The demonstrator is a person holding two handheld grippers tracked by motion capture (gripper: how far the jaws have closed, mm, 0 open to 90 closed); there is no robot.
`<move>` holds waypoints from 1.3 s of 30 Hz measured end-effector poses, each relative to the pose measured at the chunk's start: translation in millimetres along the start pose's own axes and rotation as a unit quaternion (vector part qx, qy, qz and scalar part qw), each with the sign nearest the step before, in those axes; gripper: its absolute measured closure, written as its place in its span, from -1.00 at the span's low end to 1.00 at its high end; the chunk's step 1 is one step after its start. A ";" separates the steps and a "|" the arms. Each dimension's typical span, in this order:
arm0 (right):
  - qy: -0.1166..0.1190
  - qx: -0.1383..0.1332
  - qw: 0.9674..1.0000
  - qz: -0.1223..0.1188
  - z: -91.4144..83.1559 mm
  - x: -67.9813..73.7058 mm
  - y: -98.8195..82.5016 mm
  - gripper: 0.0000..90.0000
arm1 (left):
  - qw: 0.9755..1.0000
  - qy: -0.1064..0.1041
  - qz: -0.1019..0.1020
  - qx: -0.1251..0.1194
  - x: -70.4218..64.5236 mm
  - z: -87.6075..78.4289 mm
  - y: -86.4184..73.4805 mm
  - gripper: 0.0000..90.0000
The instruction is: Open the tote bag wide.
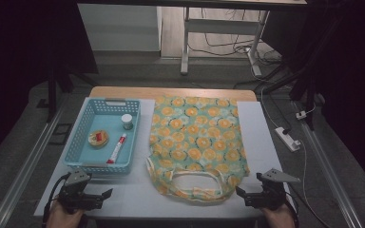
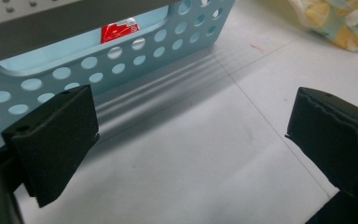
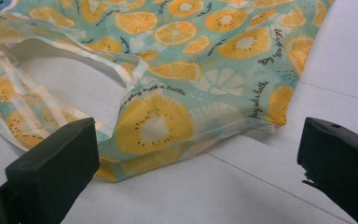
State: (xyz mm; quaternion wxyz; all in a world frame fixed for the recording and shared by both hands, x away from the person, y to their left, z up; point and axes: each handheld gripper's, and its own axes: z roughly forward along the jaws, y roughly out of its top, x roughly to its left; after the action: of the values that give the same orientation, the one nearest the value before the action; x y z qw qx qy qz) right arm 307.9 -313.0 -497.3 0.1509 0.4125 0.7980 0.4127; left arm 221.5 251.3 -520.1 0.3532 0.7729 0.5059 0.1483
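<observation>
**Bag Laid Flat, Basket Stocked, Both Grippers Poised at the Near Edge**

A tote bag [image 1: 197, 142] printed with orange slices lay spread flat on the white tabletop [image 1: 256, 137], its handles [image 1: 192, 183] turned toward the person, most likely so the opening could be reached without turning it. To its left stood a blue basket [image 1: 83, 137] holding a red-and-white tube [image 1: 116, 148], a small white jar [image 1: 127, 121] and a round snack packet [image 1: 98, 138], grouped within easy reach of the bag.

The left hand-held gripper [image 1: 105, 194] hovered just before the basket's near wall, jaws spread wide with nothing between them. The right hand-held gripper [image 1: 240, 192] sat just beside the bag's near right corner, jaws equally spread and empty. Judging by this placement, each hand was set for its own side: one for the basket's contents, the other for the bag.

The high view gave the whole layout and the contents of the basket. The left gripper view showed the basket's perforated wall [image 2: 121, 60] close up, the tube's red end [image 2: 117, 31] behind it, and bare tabletop between the jaws. The right gripper view revealed what the high view blurred: script lettering on the fabric, the bag's seamed corner [image 3: 270, 119] and the handle loop [image 3: 65, 65] lying flat on the tabletop.
</observation>
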 end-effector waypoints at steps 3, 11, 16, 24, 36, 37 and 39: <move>0.006 0.001 1.000 -0.002 1.6 -0.2 0.8 -1.00 | 1.000 -0.004 0.003 -0.001 -0.2 -0.9 -0.6 -0.94; 0.012 0.004 1.000 -0.012 4.3 0.3 1.7 -1.00 | 1.000 -0.007 0.004 0.002 -1.0 -1.1 -0.9 -0.93; 0.010 0.007 1.000 -0.021 4.6 2.4 2.1 -1.00 | 1.000 -0.006 0.005 0.003 -1.2 -0.7 -0.9 -0.93; 0.011 0.007 1.000 -0.028 4.6 3.7 2.5 -1.00 | 1.000 -0.002 -0.003 0.007 0.1 -0.4 -1.0 -0.93; 0.017 0.003 0.999 -0.033 4.7 6.9 7.2 -1.00 | 1.000 -0.003 -0.018 0.006 2.5 -1.8 -2.6 -0.93; 0.017 0.005 0.999 -0.036 4.8 7.6 7.6 -1.00 | 1.000 -0.003 -0.019 0.007 2.8 -1.7 -2.6 -0.93; 0.019 0.007 0.999 -0.043 5.4 9.4 8.5 -1.00 | 1.000 -0.004 -0.020 0.005 3.1 -1.7 -2.7 -0.93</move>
State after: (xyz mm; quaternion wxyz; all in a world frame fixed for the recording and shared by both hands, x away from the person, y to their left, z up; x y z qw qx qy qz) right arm 309.7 -300.1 -493.0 0.1507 0.3709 0.8204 0.4082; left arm 220.0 255.4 -521.2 0.3542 0.7652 0.5203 0.1351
